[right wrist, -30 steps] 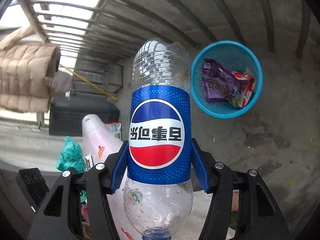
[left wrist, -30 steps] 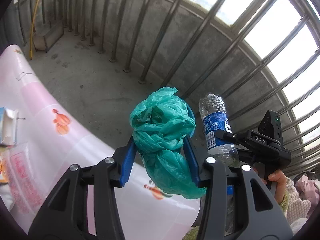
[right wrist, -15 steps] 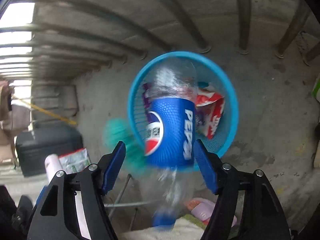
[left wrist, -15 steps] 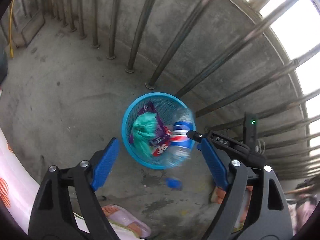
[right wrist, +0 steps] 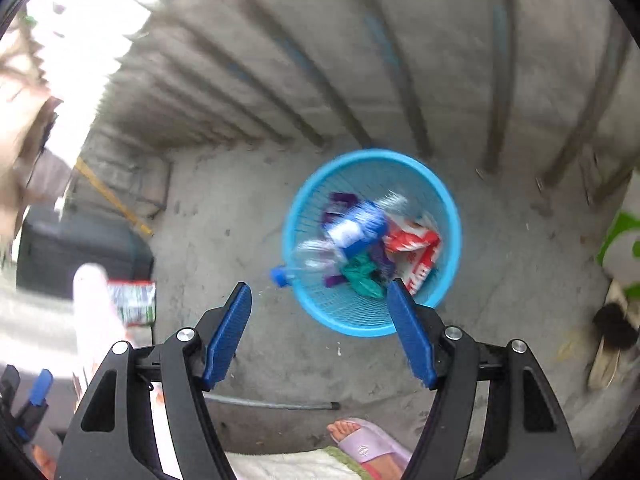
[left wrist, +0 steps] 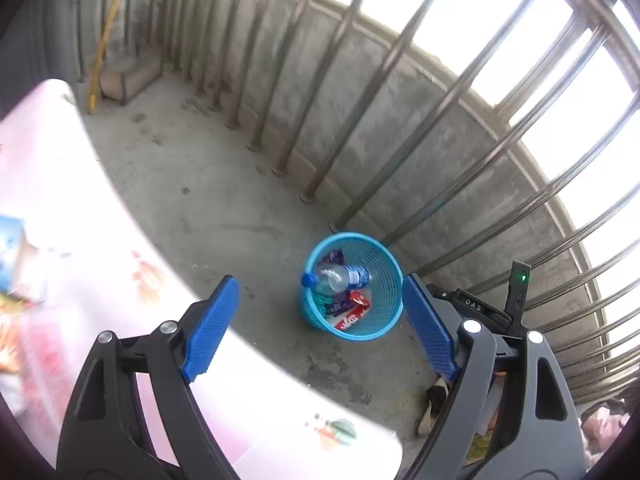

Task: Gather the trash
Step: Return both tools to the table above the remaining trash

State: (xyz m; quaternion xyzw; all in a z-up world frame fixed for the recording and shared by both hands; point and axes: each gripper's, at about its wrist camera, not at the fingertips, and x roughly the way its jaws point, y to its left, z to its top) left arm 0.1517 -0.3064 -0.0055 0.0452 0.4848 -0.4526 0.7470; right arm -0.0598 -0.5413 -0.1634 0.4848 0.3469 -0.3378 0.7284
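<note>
A: How are the tools seen?
B: The left tool (left wrist: pixel 320 326) and right tool (right wrist: pixel 320 334) have just been opened; nothing is held.
A: And the trash?
B: One light, slippery bottle (left wrist: pixel 338 277) is lodged across the basket (left wrist: pixel 390 322), above one soft green bag (right wrist: pixel 362 276) and three wrappers. The bottle's ridged body would best be gripped.

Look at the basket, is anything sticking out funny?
Yes. The Pepsi bottle lies tilted across the blue basket, its blue cap poking over the rim instead of sitting down among the wrappers.
</note>
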